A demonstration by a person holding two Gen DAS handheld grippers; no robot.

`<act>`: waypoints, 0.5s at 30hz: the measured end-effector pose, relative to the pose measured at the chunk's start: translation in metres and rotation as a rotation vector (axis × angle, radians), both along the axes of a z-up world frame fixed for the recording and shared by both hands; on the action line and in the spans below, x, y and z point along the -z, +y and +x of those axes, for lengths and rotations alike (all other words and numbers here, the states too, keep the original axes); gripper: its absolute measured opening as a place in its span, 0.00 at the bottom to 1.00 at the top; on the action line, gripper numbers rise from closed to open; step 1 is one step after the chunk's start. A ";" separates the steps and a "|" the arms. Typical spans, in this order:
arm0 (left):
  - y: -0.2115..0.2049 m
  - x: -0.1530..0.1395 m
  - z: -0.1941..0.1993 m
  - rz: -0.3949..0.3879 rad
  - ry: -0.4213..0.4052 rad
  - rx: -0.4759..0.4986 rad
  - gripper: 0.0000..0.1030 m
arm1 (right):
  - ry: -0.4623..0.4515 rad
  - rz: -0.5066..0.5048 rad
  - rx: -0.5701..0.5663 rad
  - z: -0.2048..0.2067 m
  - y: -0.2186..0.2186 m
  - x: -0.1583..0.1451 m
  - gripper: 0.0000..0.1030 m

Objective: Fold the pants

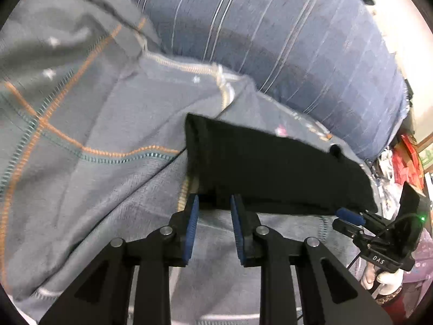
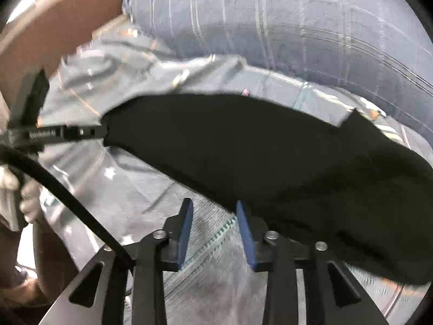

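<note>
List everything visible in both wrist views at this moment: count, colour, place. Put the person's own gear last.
pants: one, black, folded into a long strip lying across the blanket.
blanket: one, grey with orange and teal stitched lines, spread under the pants.
striped cushion: one, blue with thin pale stripes, behind the blanket.
clutter: red and white items, far right edge, too small to identify.
left gripper: one, black with blue pads, jaws open at the pants' near edge.
right gripper: one, black with blue pads, jaws open at the pants' other end.
gloved hand: white glove, holding the left gripper's handle.
</note>
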State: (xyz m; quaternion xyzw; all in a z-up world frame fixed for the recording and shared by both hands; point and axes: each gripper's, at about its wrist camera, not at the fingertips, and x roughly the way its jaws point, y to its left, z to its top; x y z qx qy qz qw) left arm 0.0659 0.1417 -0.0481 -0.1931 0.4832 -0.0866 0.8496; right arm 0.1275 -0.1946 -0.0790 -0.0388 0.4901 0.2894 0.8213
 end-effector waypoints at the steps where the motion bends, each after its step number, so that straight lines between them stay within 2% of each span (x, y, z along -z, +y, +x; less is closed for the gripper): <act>1: -0.004 -0.007 -0.004 -0.003 -0.021 0.007 0.26 | -0.024 0.019 0.031 -0.007 -0.012 -0.006 0.42; 2: -0.011 -0.015 -0.006 -0.003 -0.046 0.017 0.30 | -0.031 0.035 0.057 -0.011 -0.022 -0.010 0.46; 4: -0.030 -0.034 -0.008 -0.002 -0.107 0.043 0.34 | -0.037 0.070 0.118 -0.016 -0.046 -0.014 0.46; 8: -0.081 -0.051 0.001 -0.015 -0.178 0.123 0.48 | -0.002 0.179 0.356 -0.002 -0.122 -0.010 0.48; 12: -0.139 -0.032 0.026 0.019 -0.175 0.210 0.48 | 0.088 0.320 0.550 0.013 -0.191 0.015 0.48; 15: -0.174 0.009 0.043 0.117 -0.082 0.252 0.48 | 0.127 0.436 0.632 0.013 -0.233 0.031 0.41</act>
